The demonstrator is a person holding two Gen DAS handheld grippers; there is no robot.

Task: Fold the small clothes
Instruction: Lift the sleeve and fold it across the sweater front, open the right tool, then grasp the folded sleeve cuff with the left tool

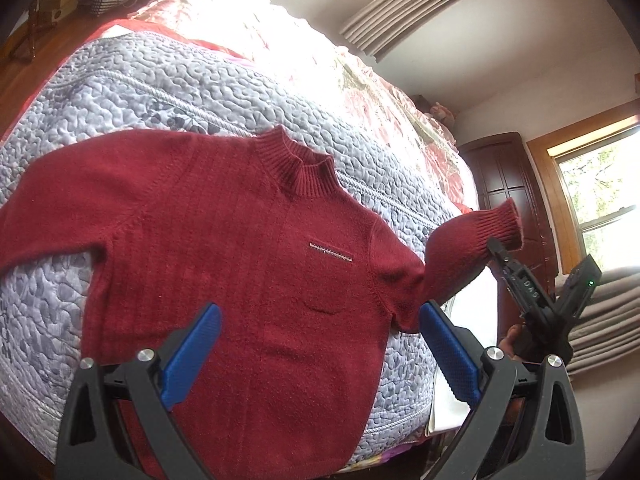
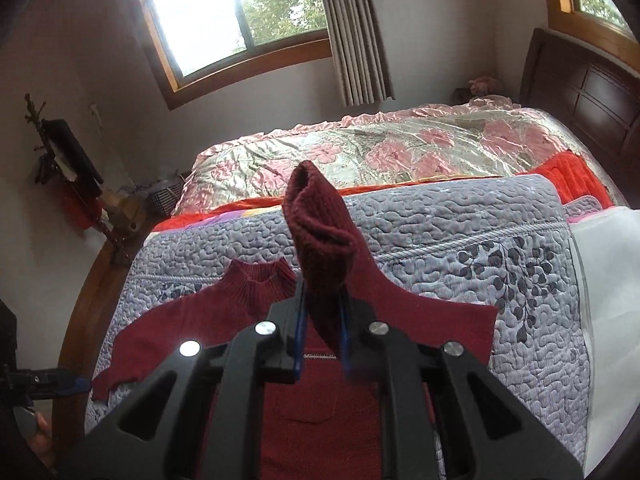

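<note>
A dark red knitted sweater (image 1: 224, 240) with a ribbed high collar and a chest pocket lies flat, front up, on the grey quilted bedspread (image 1: 120, 92). My left gripper (image 1: 320, 344) hovers open above the sweater's lower body, its blue pads wide apart. My right gripper (image 2: 322, 312) is shut on one sleeve (image 2: 320, 240) and holds it lifted, with the ribbed cuff standing up above the jaws. In the left wrist view the right gripper (image 1: 496, 248) pinches that raised sleeve (image 1: 464, 248) near the cuff. The other sleeve (image 2: 132, 344) lies spread out flat.
The bedspread (image 2: 460, 232) covers the near half of the bed, with a pink floral satin cover (image 2: 400, 152) behind it. White cloth (image 2: 608, 280) lies at the right edge. A dark wood headboard (image 2: 592, 88) stands at the right and a wicker basket (image 2: 168, 196) beyond the bed's far left corner.
</note>
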